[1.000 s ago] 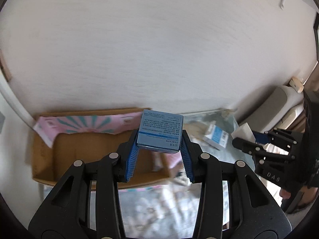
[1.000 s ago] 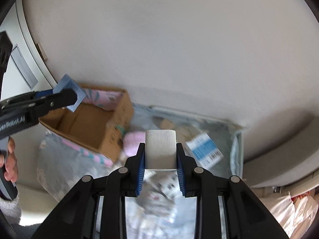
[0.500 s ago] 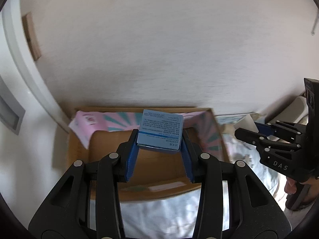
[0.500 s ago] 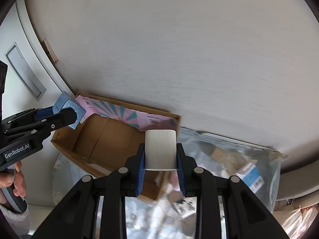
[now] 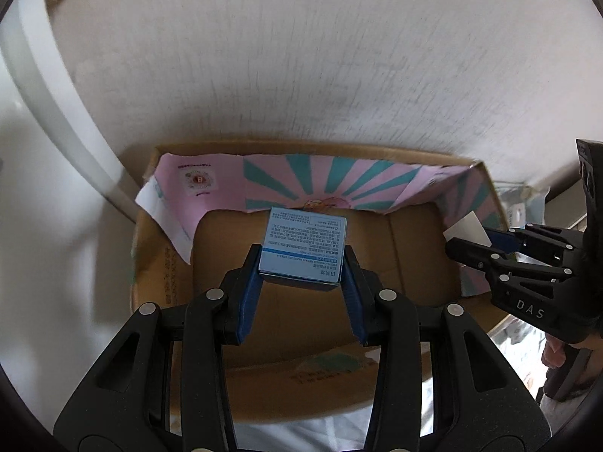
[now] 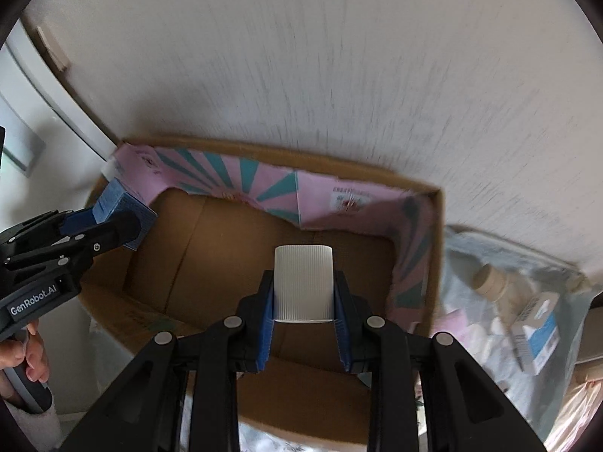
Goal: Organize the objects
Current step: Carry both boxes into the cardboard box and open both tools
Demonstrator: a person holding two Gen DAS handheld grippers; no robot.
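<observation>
Ribbed white jar (image 6: pixel 303 282), printed blue carton (image 5: pixel 303 250), both clamped.

Textured white wall (image 5: pixel 320 67) (slightly blurred), pale door frame (image 5: pixel 56 113) at left

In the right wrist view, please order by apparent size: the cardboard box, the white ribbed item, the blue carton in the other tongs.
1. cardboard box, clearly largest.
2. white ribbed item, though nearness to the camera enlarges it.
3. blue carton, partly hidden by the left tongs, so unsure.
</observation>
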